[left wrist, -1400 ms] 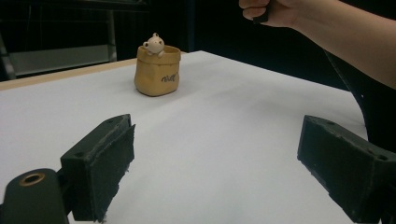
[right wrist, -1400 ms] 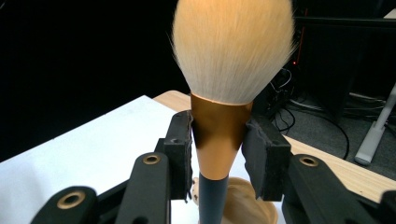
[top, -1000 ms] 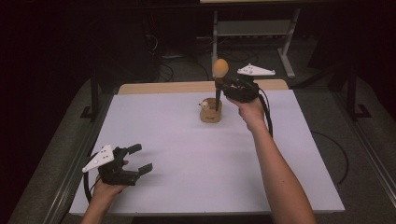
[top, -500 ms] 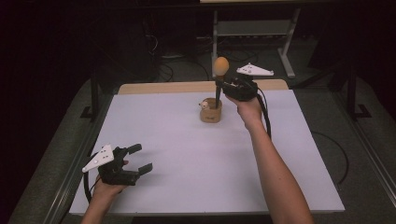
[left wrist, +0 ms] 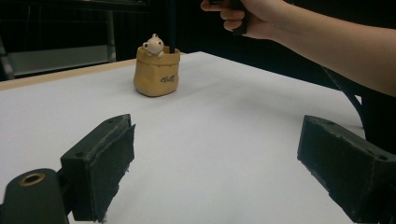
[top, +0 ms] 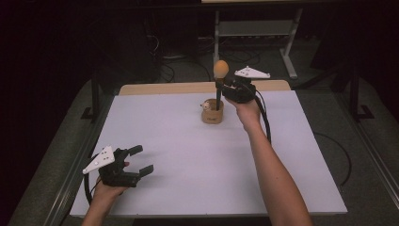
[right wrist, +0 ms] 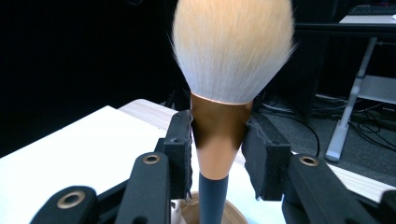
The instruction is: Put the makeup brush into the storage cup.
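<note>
Upright between the right claw's (right wrist: 218, 154) clenched pads stands a fluffy cream-bristled brush with copper ferrule (right wrist: 219, 135), its dark handle inside the tan ceramic pot (top: 212, 113) directly below; the left claw (top: 139, 161) rests released, well apart.

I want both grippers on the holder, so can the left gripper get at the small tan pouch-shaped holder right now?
Probably yes: the open left gripper faces the tan pouch-shaped holder across bare white table.

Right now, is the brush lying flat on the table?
No, the brush stands upright, its handle down in the small pot, with the right gripper fingers clamped on its copper collar.
</note>
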`<move>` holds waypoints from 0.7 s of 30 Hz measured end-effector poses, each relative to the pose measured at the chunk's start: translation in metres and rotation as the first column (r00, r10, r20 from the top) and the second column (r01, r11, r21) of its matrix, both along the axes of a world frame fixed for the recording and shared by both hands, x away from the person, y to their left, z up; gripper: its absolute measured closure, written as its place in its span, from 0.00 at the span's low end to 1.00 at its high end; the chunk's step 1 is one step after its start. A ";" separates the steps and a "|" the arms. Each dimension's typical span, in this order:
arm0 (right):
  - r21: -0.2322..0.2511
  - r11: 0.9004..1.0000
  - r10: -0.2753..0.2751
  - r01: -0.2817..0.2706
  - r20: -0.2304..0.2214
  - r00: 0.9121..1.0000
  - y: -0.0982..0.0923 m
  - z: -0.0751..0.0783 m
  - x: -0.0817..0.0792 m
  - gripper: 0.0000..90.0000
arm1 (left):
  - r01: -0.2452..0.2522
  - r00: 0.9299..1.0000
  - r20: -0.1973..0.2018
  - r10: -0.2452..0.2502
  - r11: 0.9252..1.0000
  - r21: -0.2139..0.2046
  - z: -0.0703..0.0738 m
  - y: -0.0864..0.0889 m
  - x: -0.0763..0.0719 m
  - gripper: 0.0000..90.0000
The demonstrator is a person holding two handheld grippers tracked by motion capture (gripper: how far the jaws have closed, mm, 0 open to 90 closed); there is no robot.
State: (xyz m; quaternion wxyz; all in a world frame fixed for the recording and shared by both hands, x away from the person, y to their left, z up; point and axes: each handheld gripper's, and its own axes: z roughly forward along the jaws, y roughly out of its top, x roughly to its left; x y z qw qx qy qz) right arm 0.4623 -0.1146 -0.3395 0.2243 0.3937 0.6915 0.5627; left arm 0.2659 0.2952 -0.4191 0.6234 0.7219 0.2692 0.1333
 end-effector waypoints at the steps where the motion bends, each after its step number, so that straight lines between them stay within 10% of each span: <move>1: 0.000 1.000 -0.002 0.002 -0.001 1.000 0.000 -0.001 0.001 0.70 | 0.000 1.000 0.001 0.000 1.000 0.000 0.000 0.000 0.000 0.12; 21: -0.052 0.999 -0.002 -0.001 -0.049 0.999 0.008 -0.019 0.011 0.70 | -0.002 1.000 -0.004 0.002 1.000 -0.001 0.000 0.001 0.000 0.12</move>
